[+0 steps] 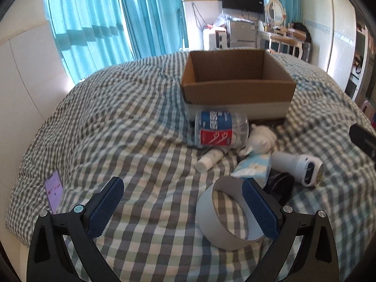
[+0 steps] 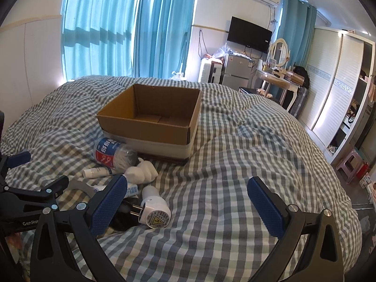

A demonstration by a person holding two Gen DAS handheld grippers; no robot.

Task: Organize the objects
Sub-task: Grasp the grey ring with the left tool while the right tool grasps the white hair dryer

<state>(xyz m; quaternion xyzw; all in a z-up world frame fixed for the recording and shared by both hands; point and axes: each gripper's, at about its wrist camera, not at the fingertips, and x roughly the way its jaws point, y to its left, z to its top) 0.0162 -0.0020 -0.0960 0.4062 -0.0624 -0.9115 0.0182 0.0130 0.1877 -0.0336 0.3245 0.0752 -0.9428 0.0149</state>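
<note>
On the bed, right in the middle of the checked duvet (image 2: 235, 188), sits an open cardboard box (image 1: 237, 89), and as far as I can see it's got nothing in it yet. So the tidying has basically not started, and everything is still piled loose on the covers just in front of the box.

The pile: a clear tub with a red and blue label (image 1: 219, 128) lying on its side against the box, a small white tube (image 1: 209, 159) below it, a white figurine thing (image 1: 259, 141), a pale blue tissue pack (image 1: 252, 166), a white plug adapter (image 1: 298, 166) and something black (image 1: 280, 183) half buried that I can't make out. There's also a phone (image 1: 54, 188) off by itself near the bed's edge, well apart from the rest.

Closest to the person is a grey roll of tape (image 1: 225, 213). The left gripper (image 1: 183, 202) is spread wide and empty, and its right-hand finger is dipped inside the roll's hole while the other finger sits well outside on bare duvet. My guess is the roll wall is what's about to get pinched, but nothing is squeezed yet.

The right gripper (image 2: 188, 195) is also wide open and holding nothing, hovering over plain duvet with the adapter just beside its left-hand finger and the box further ahead.

So: all items left to go, zero boxed.
</note>
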